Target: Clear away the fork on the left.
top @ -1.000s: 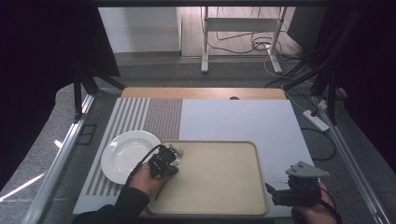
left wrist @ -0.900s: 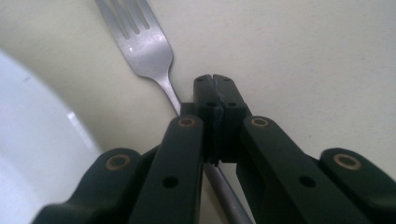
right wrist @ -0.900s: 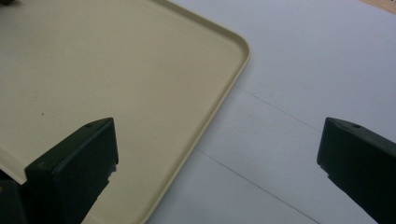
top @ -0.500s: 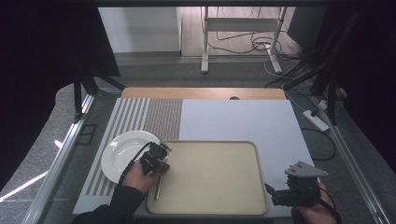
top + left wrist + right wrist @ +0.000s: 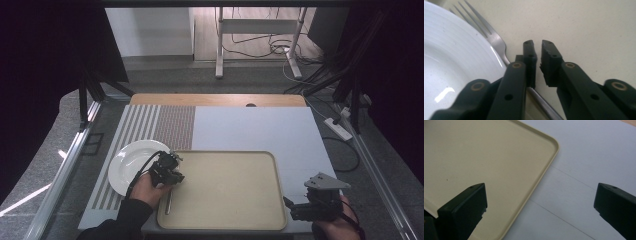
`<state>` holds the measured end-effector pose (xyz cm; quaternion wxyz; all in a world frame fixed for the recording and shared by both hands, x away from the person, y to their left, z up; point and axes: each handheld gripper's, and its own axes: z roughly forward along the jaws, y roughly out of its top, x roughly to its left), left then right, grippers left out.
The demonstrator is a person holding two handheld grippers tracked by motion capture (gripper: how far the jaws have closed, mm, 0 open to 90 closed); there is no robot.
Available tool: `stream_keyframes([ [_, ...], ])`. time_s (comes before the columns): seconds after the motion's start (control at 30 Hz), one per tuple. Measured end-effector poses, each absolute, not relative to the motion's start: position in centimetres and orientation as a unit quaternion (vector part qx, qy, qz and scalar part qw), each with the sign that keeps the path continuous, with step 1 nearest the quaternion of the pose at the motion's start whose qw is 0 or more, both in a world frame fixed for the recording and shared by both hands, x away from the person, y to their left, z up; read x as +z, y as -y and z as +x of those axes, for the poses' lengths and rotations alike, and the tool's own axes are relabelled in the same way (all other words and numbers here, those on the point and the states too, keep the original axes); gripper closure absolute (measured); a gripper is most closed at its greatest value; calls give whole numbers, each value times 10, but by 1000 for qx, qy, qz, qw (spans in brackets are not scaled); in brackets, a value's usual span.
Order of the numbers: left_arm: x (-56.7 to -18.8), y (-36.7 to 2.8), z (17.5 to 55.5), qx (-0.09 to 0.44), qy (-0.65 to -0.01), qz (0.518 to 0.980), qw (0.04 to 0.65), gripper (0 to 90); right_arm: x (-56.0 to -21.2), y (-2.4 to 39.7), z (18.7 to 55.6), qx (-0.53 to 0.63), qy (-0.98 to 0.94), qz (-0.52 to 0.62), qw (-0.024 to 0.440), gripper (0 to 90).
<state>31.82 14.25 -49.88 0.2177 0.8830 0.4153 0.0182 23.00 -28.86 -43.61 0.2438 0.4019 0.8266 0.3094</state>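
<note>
Across the tabletop (image 5: 250, 125), spread a pale grey mat. At its 6 o'clock, set a beige rectangular plastic tray (image 5: 230, 190). At the tray's 9 o'clock, touching its rim, sat a round white ridged plate (image 5: 132, 165).

Parked the right claw (image 5: 541, 192) at the tray's 5 o'clock corner, released wide, grasping nothing. Poised the left claw (image 5: 537, 46) low at the tray's 9 o'clock edge, jaws parted by a sliver, nothing between them.

Lay under that claw's left jaw a slim steel fork (image 5: 496, 43), on the tray, tines towards 12 o'clock, tight against the plate rim. Looked thin, flat, glossy and hard to pinch.

Risked, probably, clenching beside the handle and missing it, or nudging the fork under the plate rim, given that offset.
</note>
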Motion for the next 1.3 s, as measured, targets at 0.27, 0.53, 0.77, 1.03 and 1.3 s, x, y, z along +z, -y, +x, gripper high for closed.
stream_keyframes([
  [0.27, -490, -145, 315, 16, -397, 879, 265, 646, -436, 289, 230, 310, -827, 402, 243, 0],
  [0.53, -483, -147, 312, 32, -386, 875, 291, 508, -436, 289, 230, 310, -827, 402, 242, 0],
  [0.77, -480, -153, 310, 42, -389, 869, 303, 403, -436, 289, 230, 310, -827, 401, 241, 0],
  [1.03, -478, -162, 308, 46, -395, 864, 309, 274, -436, 288, 230, 310, -828, 400, 241, 0],
  [1.3, -475, -174, 307, 29, -400, 856, 327, 148, -436, 288, 230, 307, -830, 398, 241, 0],
])
